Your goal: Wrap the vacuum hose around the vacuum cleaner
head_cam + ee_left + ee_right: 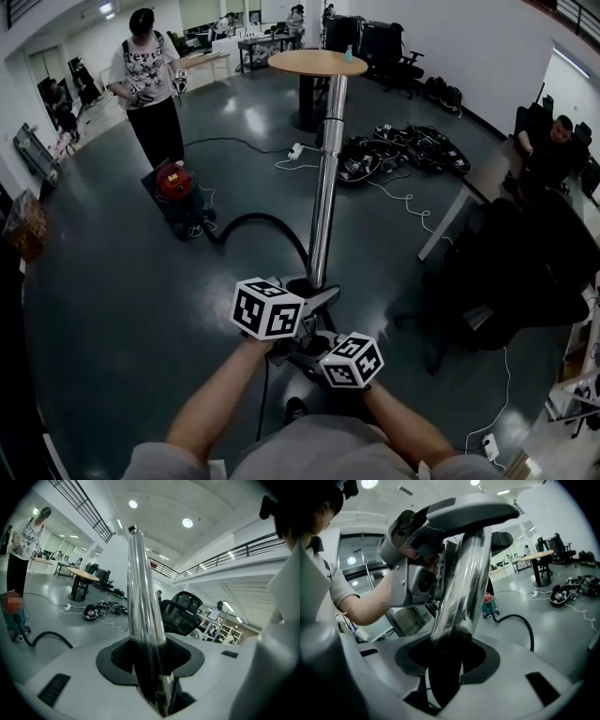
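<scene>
The left hand-held gripper and right hand-held gripper each clamped the tube over a glossy dark floor; beyond them lay the hose, vacuum and office desks.

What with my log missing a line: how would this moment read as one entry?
left tongs: shut on wand | right tongs: shut on wand | hose: trailing on floor, unwrapped

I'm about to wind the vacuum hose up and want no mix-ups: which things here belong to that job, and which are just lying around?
For the job:
- red vacuum cleaner
- black hose running from it
- chrome tube, clamped in the left gripper and right gripper

Just lying about:
- round table
- cable pile on the floor
- white power strip
- black office chair
</scene>
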`<state>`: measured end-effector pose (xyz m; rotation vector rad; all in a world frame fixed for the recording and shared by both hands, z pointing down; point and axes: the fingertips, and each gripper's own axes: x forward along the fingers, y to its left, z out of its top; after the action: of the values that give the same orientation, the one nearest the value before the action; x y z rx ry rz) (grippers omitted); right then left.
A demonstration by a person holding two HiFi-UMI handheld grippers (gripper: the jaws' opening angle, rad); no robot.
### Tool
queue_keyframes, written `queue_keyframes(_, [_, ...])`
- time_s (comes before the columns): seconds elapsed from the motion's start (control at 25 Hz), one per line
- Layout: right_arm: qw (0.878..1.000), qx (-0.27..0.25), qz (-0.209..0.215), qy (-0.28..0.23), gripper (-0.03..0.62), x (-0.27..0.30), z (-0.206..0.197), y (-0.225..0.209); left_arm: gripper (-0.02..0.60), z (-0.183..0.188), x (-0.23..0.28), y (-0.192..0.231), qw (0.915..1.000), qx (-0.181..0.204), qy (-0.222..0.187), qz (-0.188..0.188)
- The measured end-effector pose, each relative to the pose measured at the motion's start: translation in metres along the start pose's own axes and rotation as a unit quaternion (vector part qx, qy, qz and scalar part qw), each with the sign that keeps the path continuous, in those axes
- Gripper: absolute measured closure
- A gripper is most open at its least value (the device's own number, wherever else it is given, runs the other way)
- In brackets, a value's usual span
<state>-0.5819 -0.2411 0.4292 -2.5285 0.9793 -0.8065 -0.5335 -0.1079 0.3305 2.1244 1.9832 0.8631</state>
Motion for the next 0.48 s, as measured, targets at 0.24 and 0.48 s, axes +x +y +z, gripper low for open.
queue_keyframes(0.24, [0.994,-0.048,-0.012,0.102,0.453,-0.026,-0.012,-0.015,0.39,0.004,-0.001,0.007,0.9999,0.005,-0.01,-0.013])
queue_keyframes(0.48, [0.982,-0.079,0.017,0.173,0.454,-0.035,-0.034,-0.028,0.327,-0.016,-0.002,0.023,0.9997,0.022,-0.002,-0.014])
